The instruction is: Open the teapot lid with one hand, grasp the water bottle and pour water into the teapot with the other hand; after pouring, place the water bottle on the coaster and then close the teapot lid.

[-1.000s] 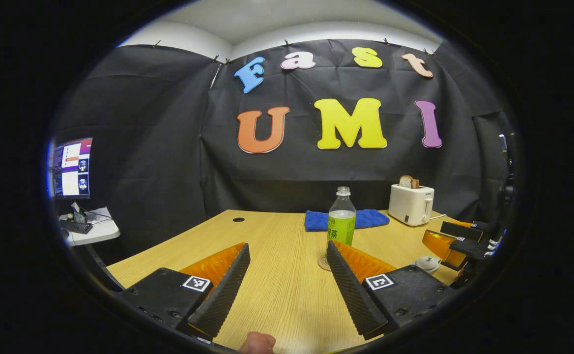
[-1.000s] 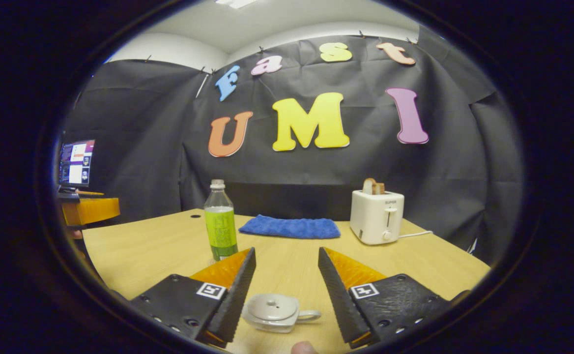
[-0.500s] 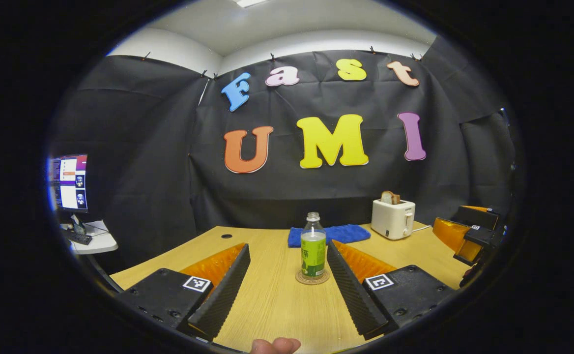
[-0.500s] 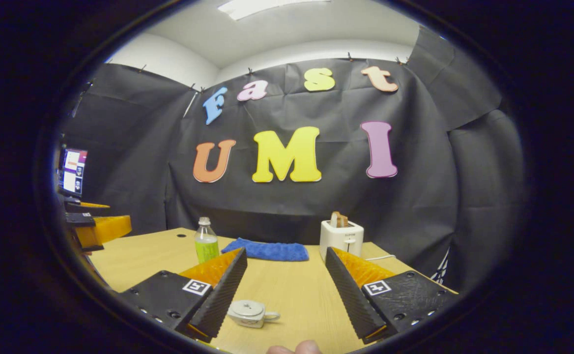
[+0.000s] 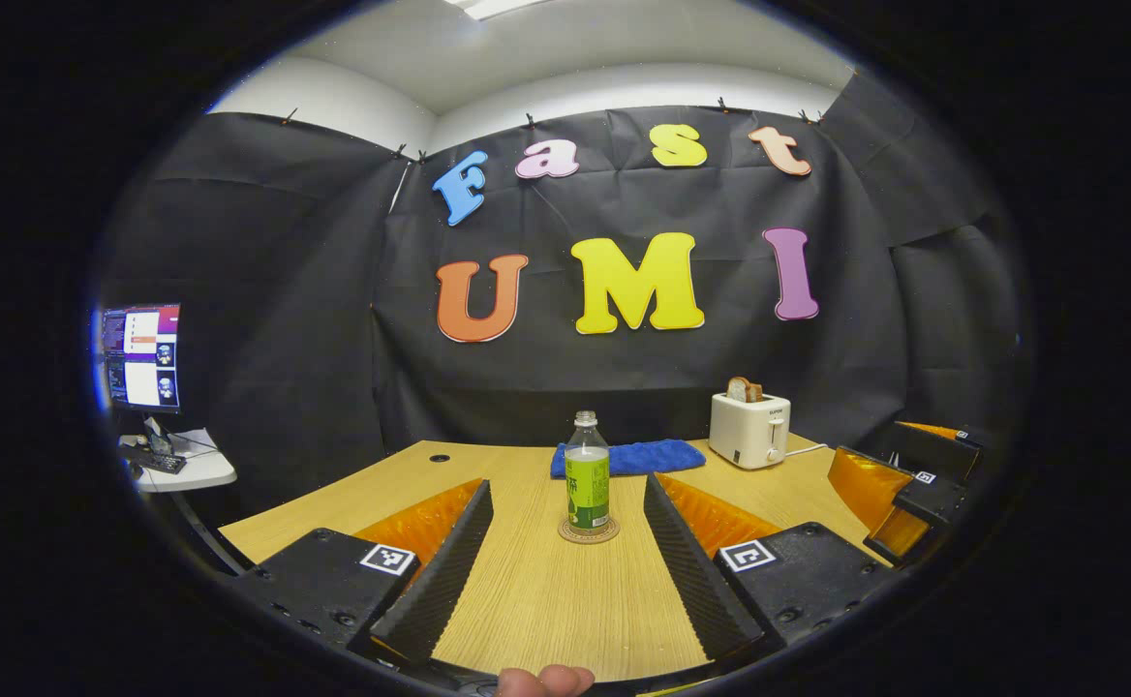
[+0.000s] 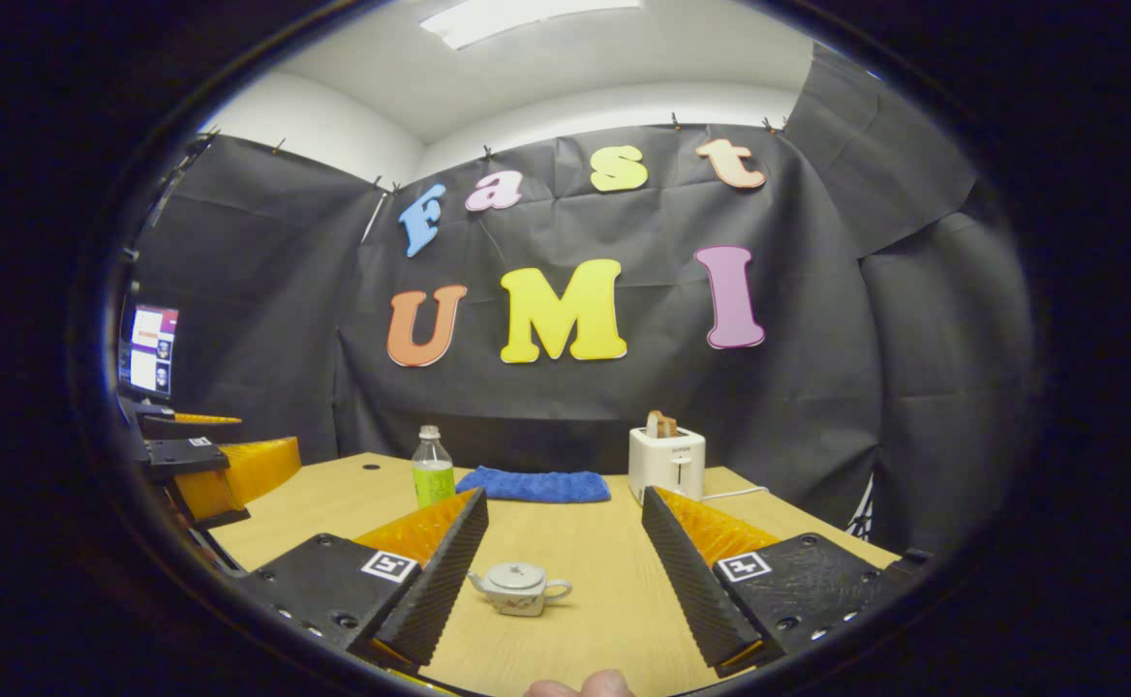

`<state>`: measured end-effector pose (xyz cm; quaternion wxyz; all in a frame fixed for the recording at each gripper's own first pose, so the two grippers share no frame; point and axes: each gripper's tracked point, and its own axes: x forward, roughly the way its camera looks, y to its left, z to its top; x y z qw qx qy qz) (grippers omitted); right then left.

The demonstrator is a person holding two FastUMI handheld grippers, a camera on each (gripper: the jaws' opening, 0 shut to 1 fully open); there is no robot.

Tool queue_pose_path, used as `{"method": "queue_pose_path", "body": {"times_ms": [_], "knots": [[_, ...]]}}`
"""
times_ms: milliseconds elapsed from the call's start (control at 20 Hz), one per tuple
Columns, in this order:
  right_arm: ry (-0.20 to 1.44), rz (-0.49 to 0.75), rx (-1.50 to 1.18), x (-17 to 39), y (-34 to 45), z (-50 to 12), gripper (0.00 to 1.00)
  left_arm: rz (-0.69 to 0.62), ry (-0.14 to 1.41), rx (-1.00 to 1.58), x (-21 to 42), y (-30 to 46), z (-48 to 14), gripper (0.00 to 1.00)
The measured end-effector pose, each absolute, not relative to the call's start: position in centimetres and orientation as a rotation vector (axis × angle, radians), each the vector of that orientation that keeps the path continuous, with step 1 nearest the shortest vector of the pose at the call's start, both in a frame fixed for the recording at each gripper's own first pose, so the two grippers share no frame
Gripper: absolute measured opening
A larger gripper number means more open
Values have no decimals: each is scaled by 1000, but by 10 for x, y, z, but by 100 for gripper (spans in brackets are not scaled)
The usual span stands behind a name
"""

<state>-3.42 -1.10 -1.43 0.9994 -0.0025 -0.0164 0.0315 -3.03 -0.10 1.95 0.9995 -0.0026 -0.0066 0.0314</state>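
- Here, in the left gripper view, the left gripper (image 5: 565,557) has its two fingers spread wide with nothing between them but bare table; the inner faces are ridged, wedge-shaped pads (image 5: 444,571) backed by translucent ribbed plastic, and each finger base carries a small square marker
- Beyond that gap, the water bottle (image 5: 587,482) stands upright on a round, flat coaster (image 5: 588,531); the bottle is clear plastic with a narrow neck, no cap visible, and a green label wrapped round its body
- A fingertip (image 5: 543,681) of the holding hand shows at the bottom edge of the same view
- The table (image 5: 546,600) is pale wood-grain laminate with a small round hole near its far left corner
- In the right gripper view, the right gripper (image 6: 563,561) is likewise wide apart and holds nothing, with the same saw-toothed pads (image 6: 689,571)
- The teapot (image 6: 519,589) sits on the table between those fingers, touching neither; it is small, squat, glazed white, with a curved spout to the left, a loop handle to the right and its domed lid (image 6: 515,577) seated on top
- Farther back lie a folded blue towel (image 6: 536,485) with a soft nap and a boxy white toaster (image 6: 666,464) with toast standing in its slot
- A lit monitor (image 5: 139,357) stands off to the left, beside the table
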Motion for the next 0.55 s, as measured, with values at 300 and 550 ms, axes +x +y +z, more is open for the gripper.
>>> {"method": "queue_pose_path", "body": {"times_ms": [300, 550], "knots": [[-35, 68, -16, -36, 3, -10, 96, 65, 4, -33, -28, 10, 13, 98], [-29, 67, -26, -32, 13, -11, 97, 76, 11, -37, -26, 16, 10, 98]]}}
